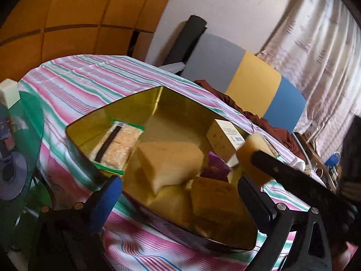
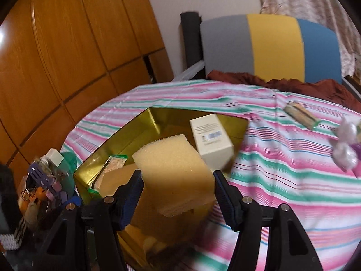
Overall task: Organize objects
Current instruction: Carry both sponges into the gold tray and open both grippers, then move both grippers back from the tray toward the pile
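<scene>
A gold tin (image 1: 90,128) stands open on the striped cloth. In it lie a cracker packet (image 1: 117,144), a pale foam block (image 1: 171,164), a purple scrap (image 1: 216,164), a brown block (image 1: 216,201) and a cream box (image 1: 223,140). My left gripper (image 1: 178,192) is open over the tin's near rim, with nothing between its pads. My right gripper (image 2: 177,180) is shut on a yellow sponge (image 2: 173,171) and holds it above the tin (image 2: 144,122), near the cream box (image 2: 209,140). In the left wrist view this sponge (image 1: 252,149) shows at the tin's right side.
A second packet (image 2: 301,113) and a white and purple bundle (image 2: 345,144) lie on the cloth right of the tin. A white-capped bottle (image 2: 53,158) and small clutter crowd the left. A chair with a grey, yellow and blue back (image 2: 270,45) stands behind, and wooden doors (image 2: 67,45) at far left.
</scene>
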Tool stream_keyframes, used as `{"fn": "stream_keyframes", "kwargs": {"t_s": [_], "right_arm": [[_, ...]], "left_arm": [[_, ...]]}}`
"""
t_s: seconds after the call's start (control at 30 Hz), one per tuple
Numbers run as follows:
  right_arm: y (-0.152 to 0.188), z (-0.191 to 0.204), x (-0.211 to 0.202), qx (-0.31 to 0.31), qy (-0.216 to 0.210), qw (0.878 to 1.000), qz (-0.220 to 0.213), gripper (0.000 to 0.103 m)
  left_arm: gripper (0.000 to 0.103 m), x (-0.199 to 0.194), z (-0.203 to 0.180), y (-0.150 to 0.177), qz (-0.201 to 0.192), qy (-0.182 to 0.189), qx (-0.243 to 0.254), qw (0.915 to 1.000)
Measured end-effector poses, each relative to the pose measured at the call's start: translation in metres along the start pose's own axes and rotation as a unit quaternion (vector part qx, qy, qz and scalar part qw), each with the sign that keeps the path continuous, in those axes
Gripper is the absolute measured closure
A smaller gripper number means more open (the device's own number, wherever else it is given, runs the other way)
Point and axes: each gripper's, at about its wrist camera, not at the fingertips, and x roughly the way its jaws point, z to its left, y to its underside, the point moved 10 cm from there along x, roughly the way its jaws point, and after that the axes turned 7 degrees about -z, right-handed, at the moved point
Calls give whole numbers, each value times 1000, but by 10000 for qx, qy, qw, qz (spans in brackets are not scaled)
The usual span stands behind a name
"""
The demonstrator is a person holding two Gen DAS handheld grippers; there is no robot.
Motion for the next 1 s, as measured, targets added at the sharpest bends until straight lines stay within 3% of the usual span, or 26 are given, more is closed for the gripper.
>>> {"fn": "stream_keyframes", "kwargs": {"t_s": [0.2, 0.47, 0.6, 0.9, 1.0], "right_arm": [[-4, 16, 43, -460, 30, 9975, 538, 40], [-13, 12, 81, -188, 114, 9963, 830, 31], [-18, 11, 80, -86, 123, 9974, 699, 22], [-25, 0, 48, 20, 133, 9996, 256, 22], [-26, -11, 32, -24, 329, 9995, 8, 22]], "left_arm": [[0, -3, 21, -2, -31, -140, -235, 9996], [0, -1, 36, 0, 73, -220, -456, 9987], [0, -1, 38, 2, 112, -235, -470, 9986], [0, 1, 28, 6, 169, -176, -394, 9989], [0, 0, 20, 7, 182, -114, -299, 9993]]}}
